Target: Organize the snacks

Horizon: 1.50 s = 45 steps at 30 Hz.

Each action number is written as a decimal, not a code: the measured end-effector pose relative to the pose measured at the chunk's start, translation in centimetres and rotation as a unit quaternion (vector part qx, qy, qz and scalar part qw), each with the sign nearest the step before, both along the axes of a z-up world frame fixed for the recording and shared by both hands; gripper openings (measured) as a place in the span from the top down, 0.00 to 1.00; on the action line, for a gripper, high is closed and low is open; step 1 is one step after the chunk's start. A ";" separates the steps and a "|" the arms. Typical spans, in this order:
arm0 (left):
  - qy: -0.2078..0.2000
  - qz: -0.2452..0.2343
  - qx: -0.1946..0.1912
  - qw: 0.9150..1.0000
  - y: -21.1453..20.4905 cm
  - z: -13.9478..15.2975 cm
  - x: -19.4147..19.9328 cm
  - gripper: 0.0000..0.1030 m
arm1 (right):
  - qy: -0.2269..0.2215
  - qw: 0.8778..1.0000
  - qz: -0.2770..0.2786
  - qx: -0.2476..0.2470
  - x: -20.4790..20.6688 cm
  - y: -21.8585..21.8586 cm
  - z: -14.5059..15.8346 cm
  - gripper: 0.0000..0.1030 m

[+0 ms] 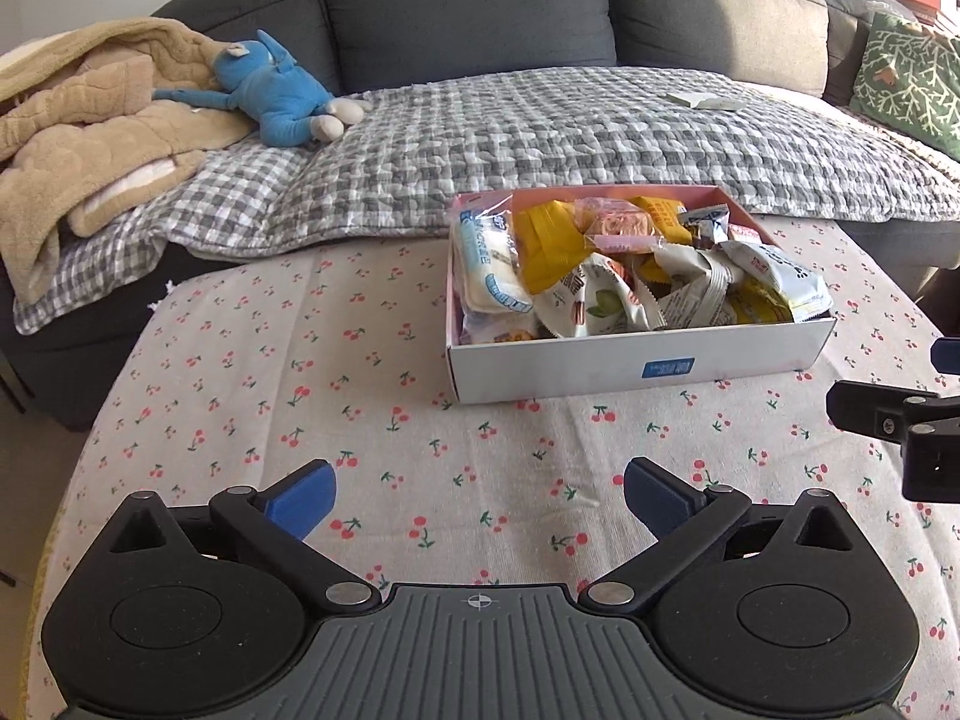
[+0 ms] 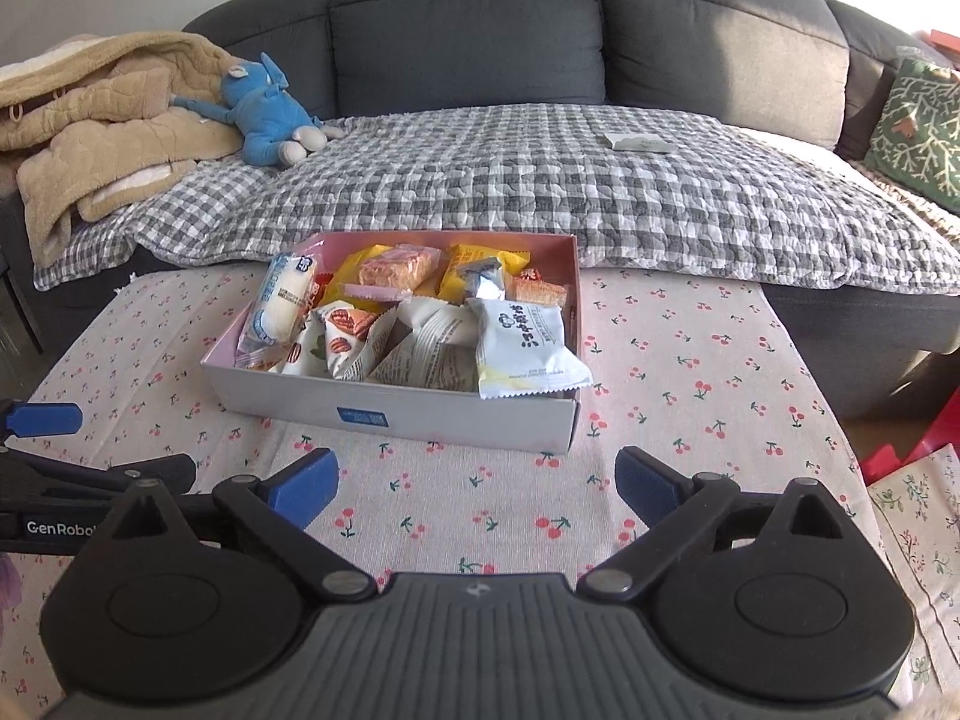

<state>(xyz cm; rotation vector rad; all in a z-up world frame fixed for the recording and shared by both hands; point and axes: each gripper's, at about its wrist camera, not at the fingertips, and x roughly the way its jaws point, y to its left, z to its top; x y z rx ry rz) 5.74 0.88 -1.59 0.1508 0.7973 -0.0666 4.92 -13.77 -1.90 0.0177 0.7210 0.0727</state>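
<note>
Both tools released and empty: left gripper (image 1: 479,501) spread wide above the cherry-print tablecloth (image 1: 300,408), blue pads apart with only bare cloth between; right gripper (image 2: 477,489) likewise gaping over the same cloth, nothing grasped. Ahead, near the table's far edge, an open white box (image 2: 420,414) with a pink inner wall and a small blue label on its front side. Heaped inside: wrapped snacks (image 2: 420,324) — a long white-and-blue packet against the left wall, yellow wrappers toward the back, a clear-wrapped cake on top, white pouches in front, one overhanging the front right corner. Print on the packets too small to read with confidence. Beyond the table, a dark grey sofa (image 1: 468,6) covered by a grey checked quilt (image 1: 540,138); on its left end a blue plush toy (image 1: 276,93) lying against a heap of beige blanket (image 1: 90,132). Far right, a green patterned cushion (image 1: 906,84).
</note>
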 end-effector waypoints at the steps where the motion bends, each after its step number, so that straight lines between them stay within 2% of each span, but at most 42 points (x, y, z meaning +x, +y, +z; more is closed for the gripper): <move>1: -0.002 0.001 -0.003 1.000 0.0 0.2 -0.4 0.00 | 0.001 1.000 -0.003 -0.002 -0.1 0.2 -0.1 0.04; 7: -0.008 0.005 0.002 1.000 -0.3 0.8 -2.0 0.00 | 0.018 1.000 -0.017 0.000 -0.9 0.8 -0.1 0.01; 13: -0.007 0.024 0.000 1.000 -0.1 0.9 -2.5 0.00 | 0.016 0.999 -0.025 -0.017 -1.2 1.3 -0.3 0.01; 24: 0.000 0.046 -0.019 0.999 0.4 0.8 -2.7 0.00 | 0.022 0.999 -0.036 -0.010 -1.3 1.4 -0.5 0.01; 45: 0.004 0.041 -0.021 0.999 0.1 0.7 -2.9 0.00 | 0.024 0.999 -0.028 -0.017 -1.5 1.9 -0.5 0.01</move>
